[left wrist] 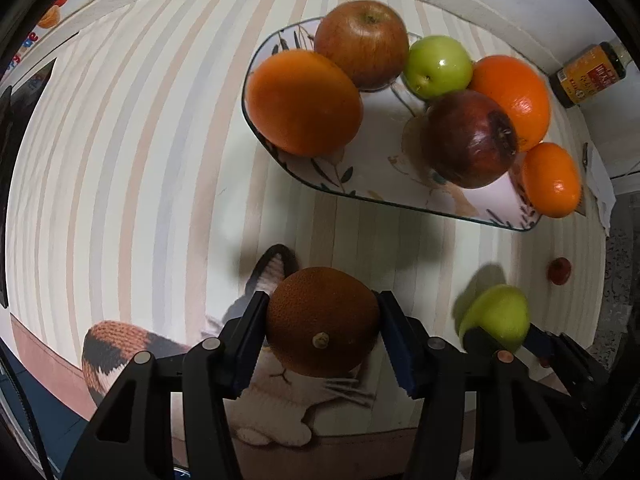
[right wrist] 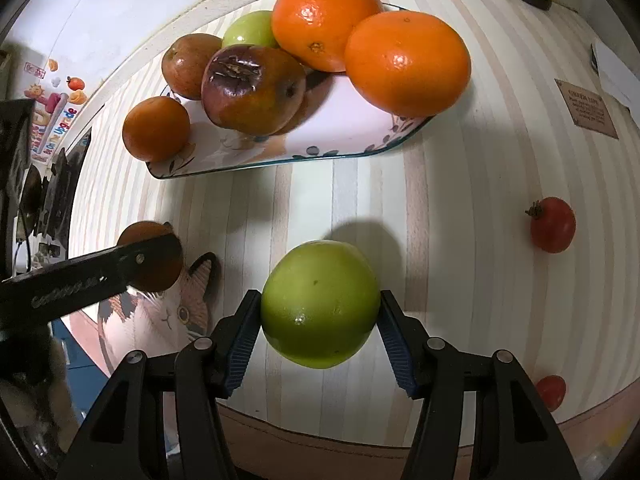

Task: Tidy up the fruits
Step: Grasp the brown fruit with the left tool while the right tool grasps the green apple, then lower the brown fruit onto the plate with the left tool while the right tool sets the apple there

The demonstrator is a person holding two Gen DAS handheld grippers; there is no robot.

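My left gripper (left wrist: 322,330) is shut on a dark orange (left wrist: 322,320) and holds it above the striped tablecloth; it also shows in the right wrist view (right wrist: 154,256). My right gripper (right wrist: 320,320) is shut on a green apple (right wrist: 320,304), also seen in the left wrist view (left wrist: 498,316). Ahead lies a floral tray (left wrist: 376,168) (right wrist: 328,136) holding oranges (left wrist: 304,102) (right wrist: 408,64), a red apple (left wrist: 362,42), a green apple (left wrist: 438,66) and a dark red pomegranate (left wrist: 470,138) (right wrist: 252,88).
Two small red tomatoes (right wrist: 554,224) (right wrist: 552,392) lie on the cloth at the right. A dark bottle (left wrist: 588,74) stands by the wall beyond the tray. A cat picture (right wrist: 176,312) is printed on the cloth near its front edge.
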